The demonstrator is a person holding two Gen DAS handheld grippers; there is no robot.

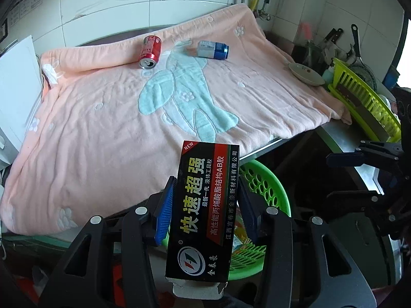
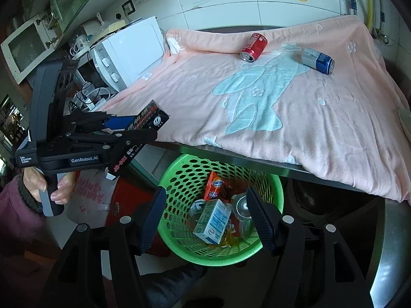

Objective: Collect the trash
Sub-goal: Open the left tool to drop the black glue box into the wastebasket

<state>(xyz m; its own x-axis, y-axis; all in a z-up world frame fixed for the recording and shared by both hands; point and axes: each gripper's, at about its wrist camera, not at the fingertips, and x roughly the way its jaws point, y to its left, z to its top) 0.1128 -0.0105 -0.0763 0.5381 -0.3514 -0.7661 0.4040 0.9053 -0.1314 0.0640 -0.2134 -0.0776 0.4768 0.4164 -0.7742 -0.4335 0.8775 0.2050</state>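
1. I see soft, even daylight in both views, with the pink blanket [image 1: 102, 128] brightly and flatly lit.
2. Bright glare blows out at the right edge of the left wrist view.
3. Below the surface it turns dim; the green basket [image 2: 179, 179] sits in shade.
4. Fisheye bending curves the wall tiles [image 2: 231, 7], and the corners go black.
5. Focus is mostly sharp, and edges soften slightly.

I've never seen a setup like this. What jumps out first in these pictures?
A black glue box sits clamped in the left gripper, near a green basket of trash below the counter edge. Behind, a red can and a blue can lie on a pink towel.
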